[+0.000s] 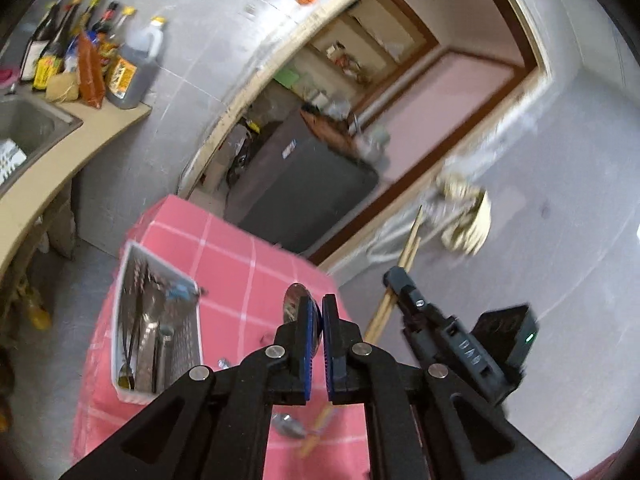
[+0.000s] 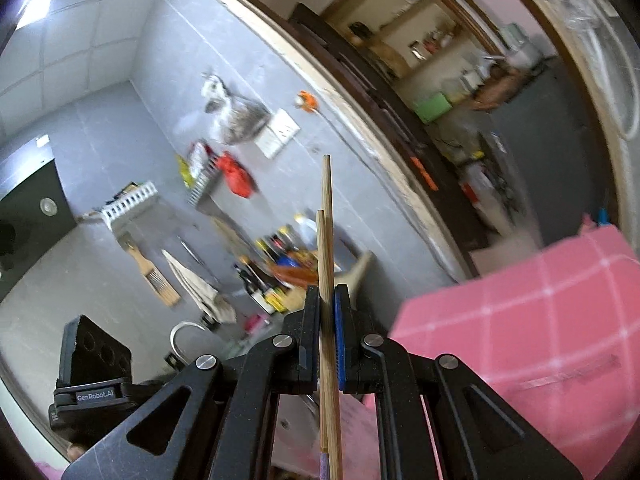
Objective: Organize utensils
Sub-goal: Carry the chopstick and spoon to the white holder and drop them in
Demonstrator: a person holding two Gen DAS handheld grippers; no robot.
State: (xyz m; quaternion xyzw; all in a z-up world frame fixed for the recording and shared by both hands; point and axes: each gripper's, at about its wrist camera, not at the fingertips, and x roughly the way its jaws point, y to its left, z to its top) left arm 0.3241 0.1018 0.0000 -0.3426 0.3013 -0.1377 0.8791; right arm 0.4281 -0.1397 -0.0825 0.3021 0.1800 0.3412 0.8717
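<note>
- Your left gripper (image 1: 316, 312) pinches a metal spoon (image 1: 295, 302) at lower centre; your right gripper (image 2: 327, 304) clamps a chopstick pair (image 2: 326, 240).
- Loose spoon (image 1: 289, 426) and chopstick (image 1: 316, 432) remain on the pink tablecloth (image 1: 240, 248).
- Left, the white utensil tray (image 1: 154, 320) already holds cutlery; I judge roughly halfway.

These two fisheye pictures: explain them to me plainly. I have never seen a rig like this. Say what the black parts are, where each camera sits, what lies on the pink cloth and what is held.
No robot arm here: a person holds a two-finger gripper in each hand, each with a camera looking forward along its jaws.

The left wrist view shows the left gripper shut on a metal spoon. Below lies a table with a pink checked cloth, a white utensil tray holding metal cutlery, and another spoon loose on the cloth. The right gripper appears at the right of that view.

The right wrist view shows that right gripper shut on a pair of wooden chopsticks, raised before a grey kitchen wall.
</note>
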